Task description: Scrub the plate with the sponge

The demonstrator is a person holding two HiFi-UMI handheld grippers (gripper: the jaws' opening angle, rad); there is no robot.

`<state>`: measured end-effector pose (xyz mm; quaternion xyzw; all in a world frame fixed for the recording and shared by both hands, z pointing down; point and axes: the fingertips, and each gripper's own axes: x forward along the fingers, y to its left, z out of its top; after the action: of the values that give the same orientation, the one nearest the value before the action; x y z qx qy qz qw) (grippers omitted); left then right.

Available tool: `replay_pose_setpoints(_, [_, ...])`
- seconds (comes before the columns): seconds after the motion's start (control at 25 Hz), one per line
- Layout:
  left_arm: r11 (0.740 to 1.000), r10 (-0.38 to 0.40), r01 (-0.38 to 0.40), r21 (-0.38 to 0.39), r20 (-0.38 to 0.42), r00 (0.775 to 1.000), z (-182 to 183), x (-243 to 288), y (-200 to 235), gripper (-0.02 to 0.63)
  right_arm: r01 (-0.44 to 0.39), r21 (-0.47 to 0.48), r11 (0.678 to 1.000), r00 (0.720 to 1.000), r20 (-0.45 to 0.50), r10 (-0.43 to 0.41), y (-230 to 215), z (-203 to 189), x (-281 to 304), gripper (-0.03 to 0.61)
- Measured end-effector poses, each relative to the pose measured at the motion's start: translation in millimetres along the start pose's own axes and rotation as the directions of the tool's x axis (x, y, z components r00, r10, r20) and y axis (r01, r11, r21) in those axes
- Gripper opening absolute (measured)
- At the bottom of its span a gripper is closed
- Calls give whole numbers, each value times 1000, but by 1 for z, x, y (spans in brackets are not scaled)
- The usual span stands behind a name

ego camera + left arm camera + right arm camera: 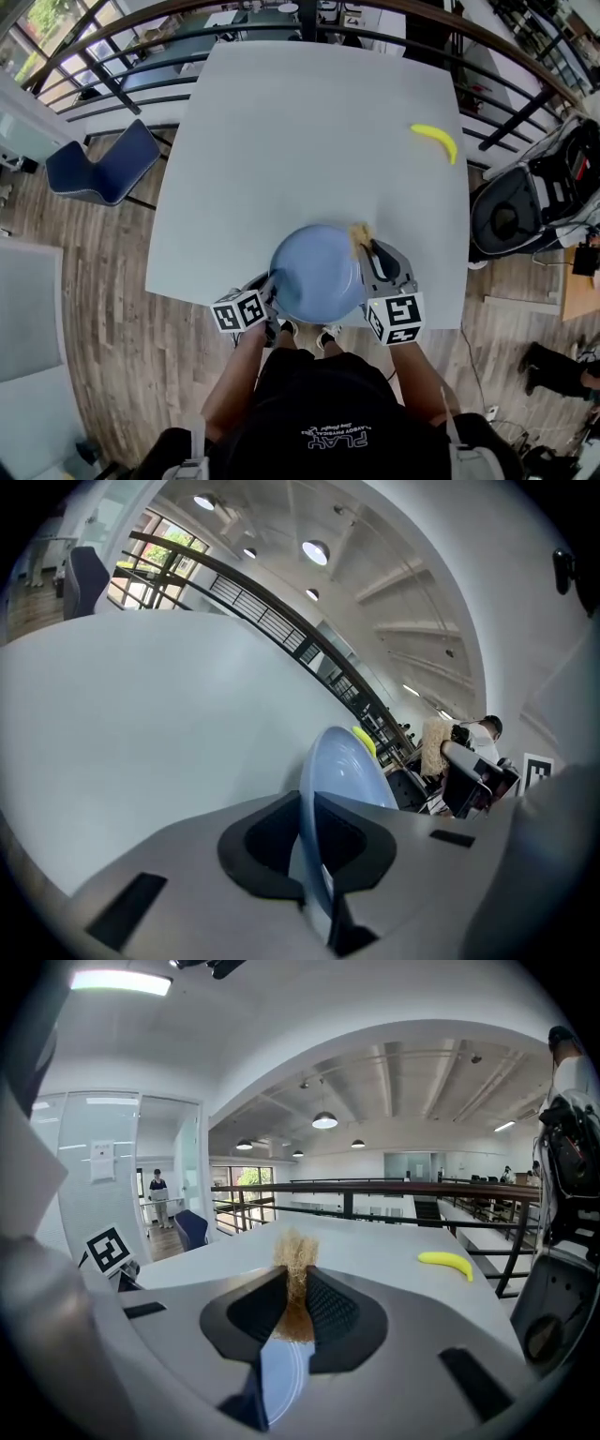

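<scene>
Table: white square tabletop [309, 122], bare over most of its surface.
Task item, plate: round pale-blue plate [314, 272] over the near edge of the table, between the two grippers, hollow face towards the head camera. Whether it rests on the tabletop cannot be determined.
Left gripper: left gripper [270, 286] at the plate's left rim. In its own view the jaws [309, 846] are closed on the rim, and the plate [342, 771] runs edge-on out from between the pads.
Right gripper: right gripper [367, 248] at the plate's upper right rim. In its own view the jaws [295, 1302] are clamped on a tuft of tan fibrous sponge [295, 1260], which sticks out beyond the fingertips.
Task item, sponge: sponge [359, 232] sits at the plate's rim in the head view. Contact with the plate is not confirmed. A sliver of blue plate [281, 1382] shows beneath the right jaws.
Marker cubes: one on each gripper, left [239, 310] and right [395, 319], both at the table's near edge.
Other item on table: yellow banana [436, 141] near the far right edge, well apart from the plate.
Surroundings: blue chair [108, 169] on the wooden floor left of the table.
</scene>
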<state>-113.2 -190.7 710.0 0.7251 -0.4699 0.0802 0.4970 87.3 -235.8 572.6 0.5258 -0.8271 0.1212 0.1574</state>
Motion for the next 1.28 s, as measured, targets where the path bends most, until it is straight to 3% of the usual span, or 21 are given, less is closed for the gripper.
replay_pose_setpoints(0.48, [996, 78, -79, -27, -42, 996, -17, 34, 20, 31, -50, 9, 999, 997, -62, 50, -3, -24, 20, 67])
replay_pose_setpoints(0.8, [973, 197, -187, 136, -60, 979, -28, 40, 24, 40, -92, -6, 996, 994, -55, 91, 9, -25, 20, 67])
replay_pose_setpoints(0.96, [960, 243, -231, 156, -67, 968, -29, 35, 22, 99, -121, -12, 993, 992, -30, 121, 20, -15, 20, 67])
replay_pose_setpoints(1.08, [945, 277, -267, 191, -28, 960, -16, 22, 22, 147, -135, -21, 991, 991, -14, 135, 29, -7, 21, 67])
replay_pose_setpoints(1.28, [931, 261, -276, 237, 96, 961, 15, -11, -1, 150, -140, -28, 990, 989, 33, 141, 37, 9, 9, 67])
